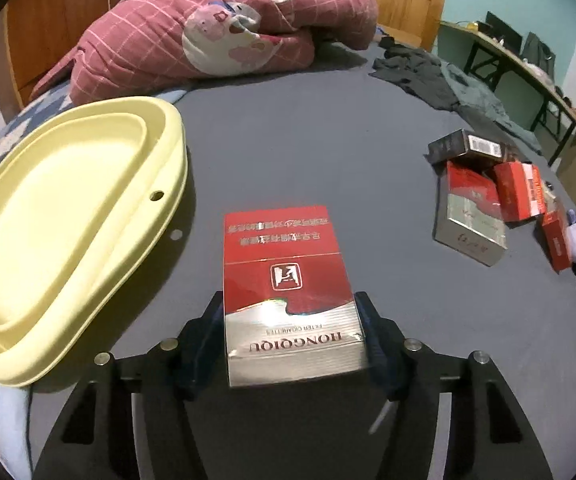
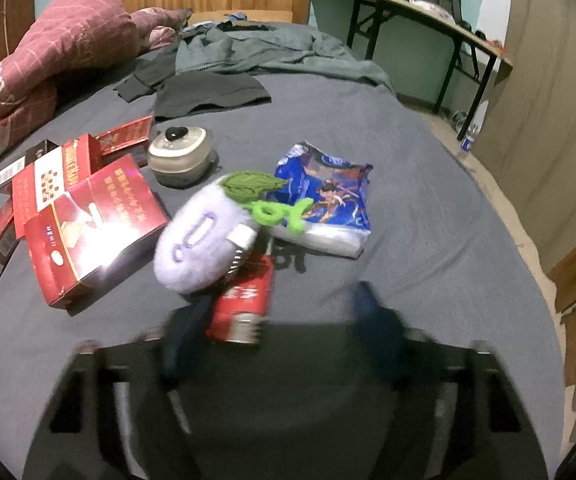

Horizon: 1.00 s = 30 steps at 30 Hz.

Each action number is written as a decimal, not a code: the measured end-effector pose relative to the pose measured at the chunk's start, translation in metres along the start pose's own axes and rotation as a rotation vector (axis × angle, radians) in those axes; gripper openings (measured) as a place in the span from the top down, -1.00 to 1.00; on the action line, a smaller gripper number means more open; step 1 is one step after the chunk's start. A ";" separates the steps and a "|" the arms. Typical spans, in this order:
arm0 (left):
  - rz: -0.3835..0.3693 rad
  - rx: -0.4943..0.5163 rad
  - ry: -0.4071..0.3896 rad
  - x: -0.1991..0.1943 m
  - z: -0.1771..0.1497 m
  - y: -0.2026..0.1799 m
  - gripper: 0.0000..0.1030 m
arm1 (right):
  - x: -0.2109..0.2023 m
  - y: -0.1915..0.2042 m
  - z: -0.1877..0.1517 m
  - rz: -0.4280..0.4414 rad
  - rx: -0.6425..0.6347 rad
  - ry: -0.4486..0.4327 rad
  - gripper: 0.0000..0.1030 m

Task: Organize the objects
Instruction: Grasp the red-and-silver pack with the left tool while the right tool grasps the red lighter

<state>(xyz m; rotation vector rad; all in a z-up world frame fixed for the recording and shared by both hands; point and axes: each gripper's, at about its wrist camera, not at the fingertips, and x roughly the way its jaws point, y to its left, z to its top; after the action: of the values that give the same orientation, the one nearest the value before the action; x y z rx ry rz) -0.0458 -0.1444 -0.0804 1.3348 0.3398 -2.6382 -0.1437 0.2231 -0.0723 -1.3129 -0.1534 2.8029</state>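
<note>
In the left wrist view my left gripper [image 1: 289, 316] is shut on a red and silver cigarette pack [image 1: 288, 280], with a dark finger pressed against each long side. A pale yellow basin [image 1: 174, 152] lies just left of it on the dark grey bed sheet. In the right wrist view my right gripper [image 2: 276, 312] is blurred and open. A small red pack [image 2: 244, 308] lies by its left finger, apart from the right one. A lavender plush toy [image 2: 200, 240] with green leaves rests on the far end of that pack.
Several red and dark cigarette boxes [image 2: 96, 232] lie in a heap at left, also seen as a cluster of boxes [image 1: 487, 200]. A round beige device [image 2: 180, 156], a blue snack bag [image 2: 327, 200], dark clothes [image 2: 212, 96] and a pink quilt [image 1: 208, 32] lie farther back. A desk [image 2: 427, 12] stands beyond the bed.
</note>
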 end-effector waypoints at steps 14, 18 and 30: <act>-0.104 0.099 0.010 0.001 -0.003 -0.027 -0.14 | -0.016 -0.036 -0.016 0.204 0.130 -0.028 0.53; -0.131 0.125 0.009 0.000 -0.004 -0.034 -0.13 | -0.022 -0.025 -0.017 0.153 0.065 -0.031 0.53; -0.193 0.179 0.006 -0.018 -0.020 -0.056 -0.12 | -0.056 -0.014 -0.043 0.111 0.034 -0.009 0.53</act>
<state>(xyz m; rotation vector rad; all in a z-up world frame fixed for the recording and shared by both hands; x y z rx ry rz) -0.0338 -0.0843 -0.0707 1.4288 0.2494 -2.8841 -0.0750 0.2355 -0.0554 -1.3420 -0.0345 2.8886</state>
